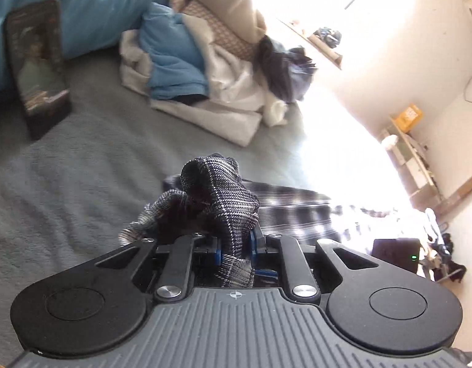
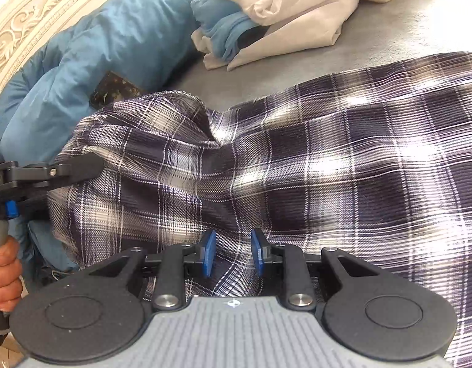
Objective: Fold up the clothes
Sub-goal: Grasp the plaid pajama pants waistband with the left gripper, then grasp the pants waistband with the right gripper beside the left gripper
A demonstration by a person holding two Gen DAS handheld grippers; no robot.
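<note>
- The plaid shirt (image 2: 328, 159), dark blue and white, lies spread over the grey blanket (image 2: 404, 30) ahead of and under the right gripper (image 2: 233, 253), with one bunched end raised off the bed toward that gripper's left.
- The left gripper (image 1: 236, 245) is clenched on a gathered fold of the shirt (image 1: 223, 202); the cloth bulges up just past its blue pads and a strip of it runs back between them.
- In the right wrist view the left gripper (image 2: 79, 165) comes in from the left edge, its tip against the raised end, and a hand (image 2: 4, 273) grips its handle below.
- The right gripper's blue pads (image 2: 209, 253) stand apart with plaid cloth showing between them; whether they touch it I cannot tell.
- Beyond the left gripper, well apart, sits a heap of clothes (image 1: 211, 70) in white, beige and blue.
- To the far left of it a dark book (image 1: 36, 67) lies on the blanket, against a blue duvet (image 1: 82, 3).
- From the right gripper the duvet (image 2: 98, 61) lies ahead to the left, past the raised end.
</note>
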